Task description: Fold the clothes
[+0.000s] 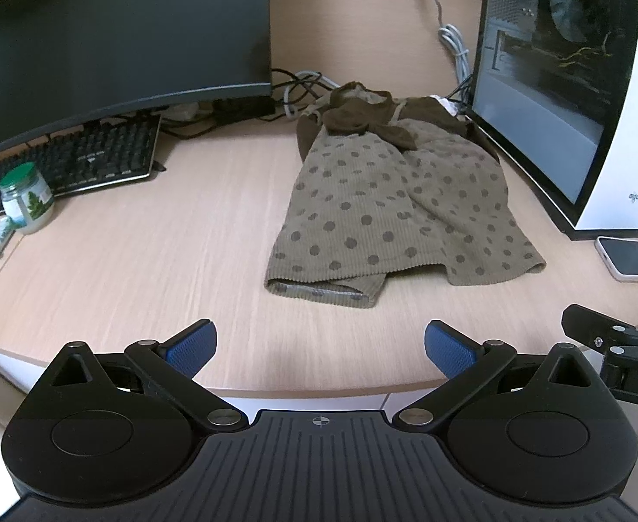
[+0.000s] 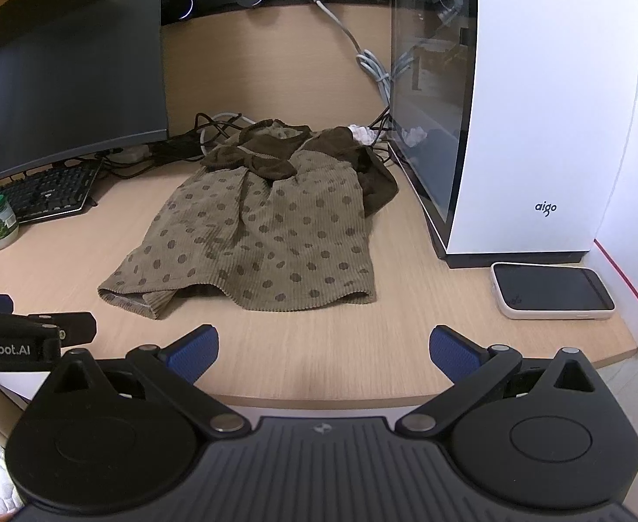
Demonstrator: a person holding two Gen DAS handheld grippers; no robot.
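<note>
A tan corduroy dress point(image 1: 388, 204) with brown dots and a dark brown collar and sleeves lies spread on the wooden desk point(image 1: 145, 269), its hem toward me. The right wrist view shows the same dress point(image 2: 266, 235) with its left hem corner turned up. My left gripper point(image 1: 320, 350) hovers open over the desk's front edge, short of the hem, nothing between its blue pads. My right gripper point(image 2: 323, 354) is open too, just short of the hem, and empty. Each gripper shows at the edge of the other's view.
A curved monitor point(image 1: 114, 30) and keyboard point(image 1: 71, 161) stand at the back left, with a green-lidded jar point(image 1: 26, 200). A white computer case point(image 2: 523, 108) stands right of the dress, a phone point(image 2: 552, 289) lies before it. Cables point(image 1: 301, 87) trail behind the dress.
</note>
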